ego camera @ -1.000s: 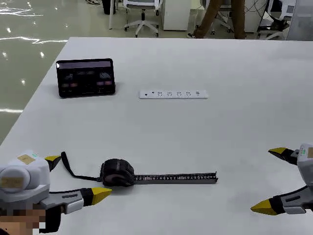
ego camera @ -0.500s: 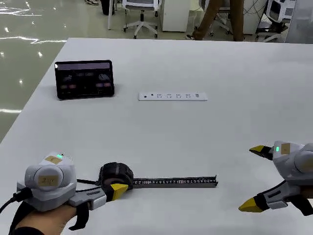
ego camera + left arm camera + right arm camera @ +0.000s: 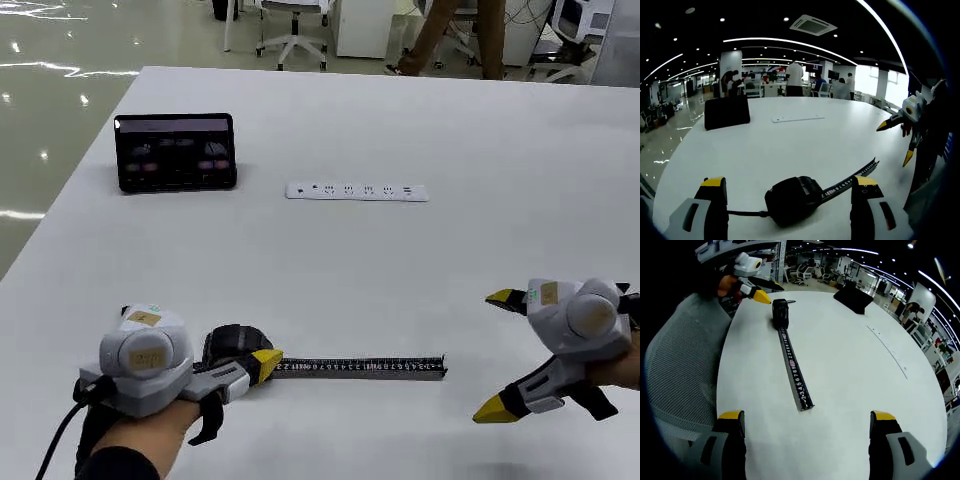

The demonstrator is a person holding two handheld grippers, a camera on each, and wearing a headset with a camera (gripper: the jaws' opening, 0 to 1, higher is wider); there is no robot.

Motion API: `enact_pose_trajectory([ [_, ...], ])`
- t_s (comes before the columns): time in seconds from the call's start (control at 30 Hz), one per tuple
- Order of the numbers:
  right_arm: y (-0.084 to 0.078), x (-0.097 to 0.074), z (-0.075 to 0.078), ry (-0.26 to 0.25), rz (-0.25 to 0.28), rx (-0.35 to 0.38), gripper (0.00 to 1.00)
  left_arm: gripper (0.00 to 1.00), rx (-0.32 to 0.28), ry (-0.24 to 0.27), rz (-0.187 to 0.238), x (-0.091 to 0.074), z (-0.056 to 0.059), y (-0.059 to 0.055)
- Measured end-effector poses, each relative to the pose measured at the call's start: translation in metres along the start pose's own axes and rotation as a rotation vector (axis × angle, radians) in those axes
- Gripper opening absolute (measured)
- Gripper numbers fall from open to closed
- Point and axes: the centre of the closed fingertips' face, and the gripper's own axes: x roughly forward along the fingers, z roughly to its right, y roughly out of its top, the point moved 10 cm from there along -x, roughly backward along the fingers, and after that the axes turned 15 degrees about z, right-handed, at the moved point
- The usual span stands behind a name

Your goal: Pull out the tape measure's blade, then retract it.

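Note:
A black tape measure case (image 3: 232,345) lies near the front left of the white table, with its blade (image 3: 360,368) drawn out flat to the right. My left gripper (image 3: 238,346) stands open with its jaws either side of the case (image 3: 792,199), not touching it. The strap trails behind the case. To the right of the blade's end (image 3: 807,406), my right gripper (image 3: 492,353) is open and holds nothing. In the right gripper view the blade (image 3: 792,371) runs from between the jaws to the case (image 3: 780,310).
A dark tablet (image 3: 175,152) stands propped at the back left, and a white power strip (image 3: 356,191) lies mid-table. The table's left edge (image 3: 60,210) drops to a shiny floor. Office chairs and people stand beyond the far edge.
My left gripper has moved right until its jaws straddle the case. My right gripper has lifted and drifted left, closer to the blade's end. The tape has not moved.

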Motion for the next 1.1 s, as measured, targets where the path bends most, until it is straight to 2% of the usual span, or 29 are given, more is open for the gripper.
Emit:
enact_pose_trajectory([
  [0.1, -0.002, 0.01, 0.005, 0.022, -0.014, -0.008, 1.0, 1.0, -0.012, 0.011, -0.014, 0.004, 0.005, -0.008],
  [0.27, 0.0, 0.027, 0.011, 0.065, -0.038, -0.03, 0.98, 1.0, -0.034, 0.038, -0.007, 0.006, 0.005, -0.016],
  [0.37, 0.001, 0.036, 0.014, 0.091, -0.057, -0.041, 0.96, 1.0, -0.037, 0.04, 0.029, 0.007, 0.004, -0.019],
  [0.43, -0.001, 0.042, 0.016, 0.111, -0.078, -0.05, 0.95, 1.0, -0.059, 0.024, 0.09, 0.009, 0.004, -0.02],
  [0.53, -0.003, 0.05, 0.019, 0.123, -0.084, -0.037, 0.94, 1.0, -0.016, 0.025, 0.067, 0.012, 0.003, -0.027],
  [0.63, -0.005, 0.056, 0.021, 0.136, -0.102, -0.038, 0.93, 1.0, -0.007, 0.013, 0.046, 0.014, 0.005, -0.035],
  [0.77, -0.007, 0.06, 0.022, 0.145, -0.11, -0.036, 0.91, 1.0, -0.002, 0.008, 0.047, 0.013, 0.007, -0.033],
  [0.93, -0.012, 0.06, 0.022, 0.152, -0.122, -0.036, 0.88, 0.99, -0.026, 0.02, 0.047, 0.014, 0.006, -0.034],
  [1.0, -0.013, 0.06, 0.022, 0.154, -0.128, -0.04, 0.86, 0.98, -0.087, 0.043, 0.074, 0.015, 0.005, -0.033],
  [1.1, -0.015, 0.06, 0.022, 0.161, -0.133, -0.045, 0.82, 0.98, -0.063, 0.043, 0.068, 0.014, 0.005, -0.034],
])
